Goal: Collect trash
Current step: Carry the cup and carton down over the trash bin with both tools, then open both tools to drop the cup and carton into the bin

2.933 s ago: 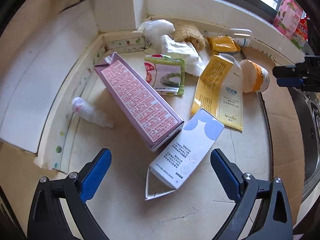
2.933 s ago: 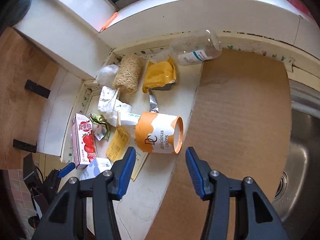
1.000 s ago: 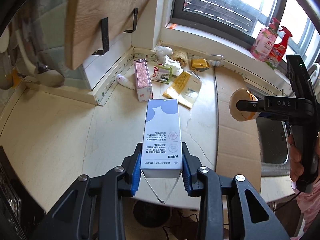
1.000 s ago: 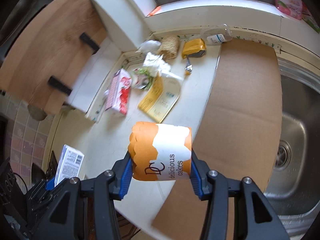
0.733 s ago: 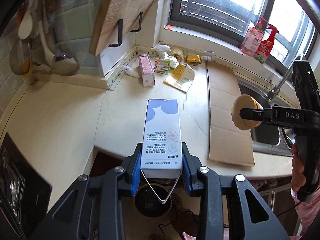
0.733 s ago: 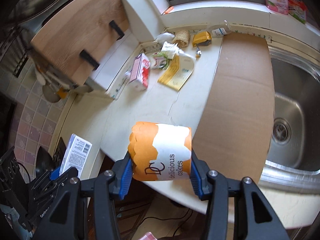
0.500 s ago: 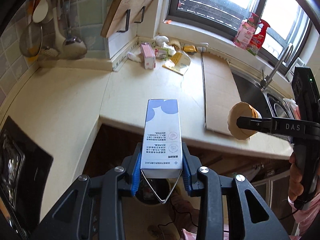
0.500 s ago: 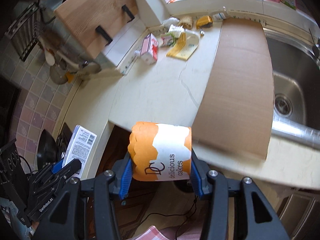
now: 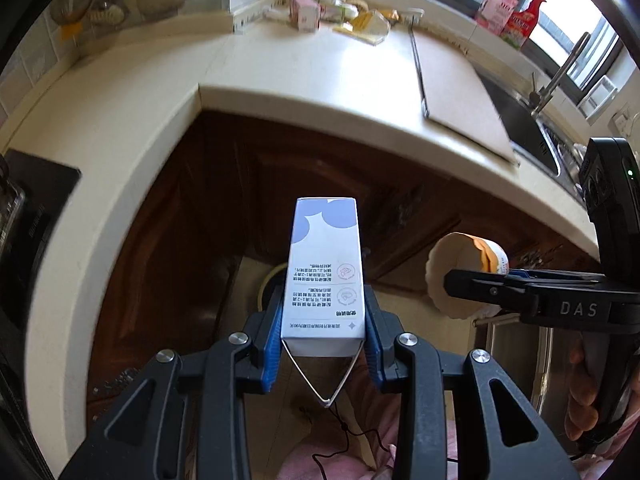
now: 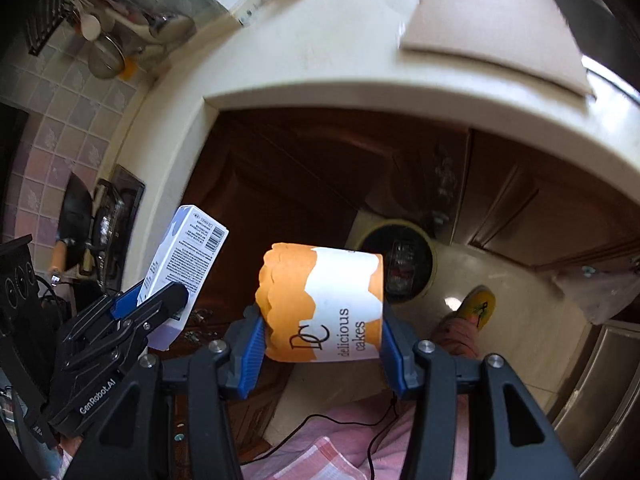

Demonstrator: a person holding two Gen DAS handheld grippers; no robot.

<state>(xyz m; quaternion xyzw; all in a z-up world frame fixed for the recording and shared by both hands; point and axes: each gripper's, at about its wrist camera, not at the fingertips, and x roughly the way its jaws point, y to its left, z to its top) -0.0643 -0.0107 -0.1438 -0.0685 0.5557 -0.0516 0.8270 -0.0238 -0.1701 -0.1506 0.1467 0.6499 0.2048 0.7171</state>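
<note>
Left gripper [image 9: 323,338] clamping a white and blue carton [image 9: 324,272] by its lower sides, pointing steeply down. Right gripper [image 10: 320,346] squeezing an orange and white paper cup [image 10: 322,304] lying sideways between the blue pads. Both hanging out past the cream countertop [image 9: 132,120] edge, above a pale floor [image 10: 516,332]. Sitting below on that floor, a round bin [image 10: 400,262] with dark inside, near dark wooden cabinet doors [image 10: 320,168]. Lying on the counter, a cardboard sheet [image 9: 456,80] beside the sink [image 9: 528,128]; more trash [image 9: 340,14] piling in the far corner by the window. Showing at the bottom, pink checked clothing [image 10: 320,460] and a slipper [image 10: 476,306].
</note>
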